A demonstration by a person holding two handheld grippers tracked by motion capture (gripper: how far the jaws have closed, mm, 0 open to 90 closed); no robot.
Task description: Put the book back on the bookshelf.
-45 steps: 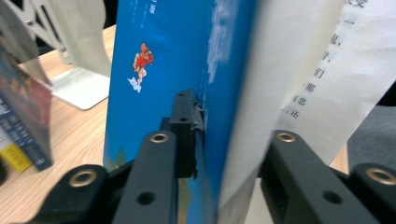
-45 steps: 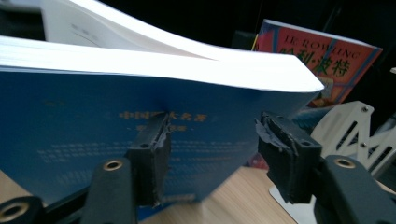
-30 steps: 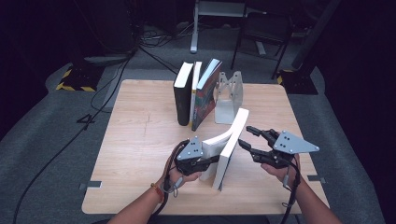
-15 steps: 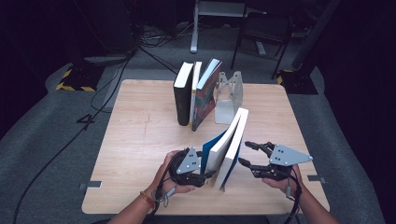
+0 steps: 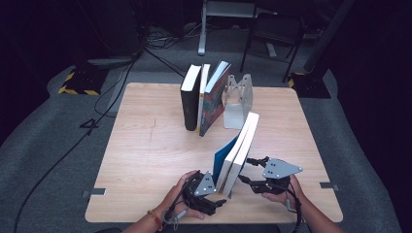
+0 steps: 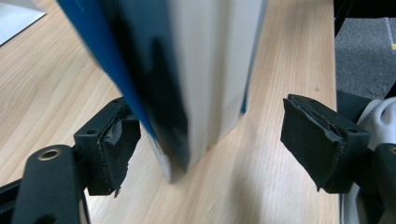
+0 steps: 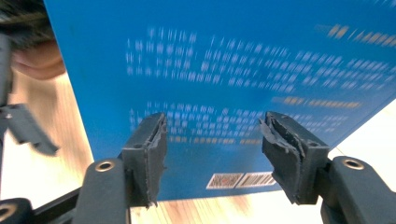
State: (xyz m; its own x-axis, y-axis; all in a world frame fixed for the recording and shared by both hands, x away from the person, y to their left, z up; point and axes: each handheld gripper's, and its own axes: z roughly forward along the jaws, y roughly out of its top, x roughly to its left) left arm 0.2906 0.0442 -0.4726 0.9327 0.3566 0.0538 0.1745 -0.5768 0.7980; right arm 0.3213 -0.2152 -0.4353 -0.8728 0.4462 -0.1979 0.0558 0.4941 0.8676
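A blue-covered book (image 5: 236,153) stands on its lower edge near the table's front, leaning back to the right with its white pages facing me. My left gripper (image 5: 219,200) is low at its near bottom corner. In the left gripper view the book (image 6: 205,79) sits between the wide-apart jaws; the left pad (image 6: 114,149) is close to the cover and the right pad (image 6: 317,140) is well clear. My right gripper (image 5: 248,171) is open on the book's right side. In the right gripper view it (image 7: 212,154) faces the printed back cover (image 7: 233,70), with a barcode low down.
At the back of the wooden table (image 5: 145,145), a black book (image 5: 190,97), a thin pale one and a colourful one (image 5: 214,99) stand against a metal bookend (image 5: 238,99). The table's front edge lies just below both hands. Cables and chair legs are on the floor beyond.
Both hands have drawn back toward the front edge and dropped lower. The right gripper came in close to the book's right face. The book stays leaning in much the same place.
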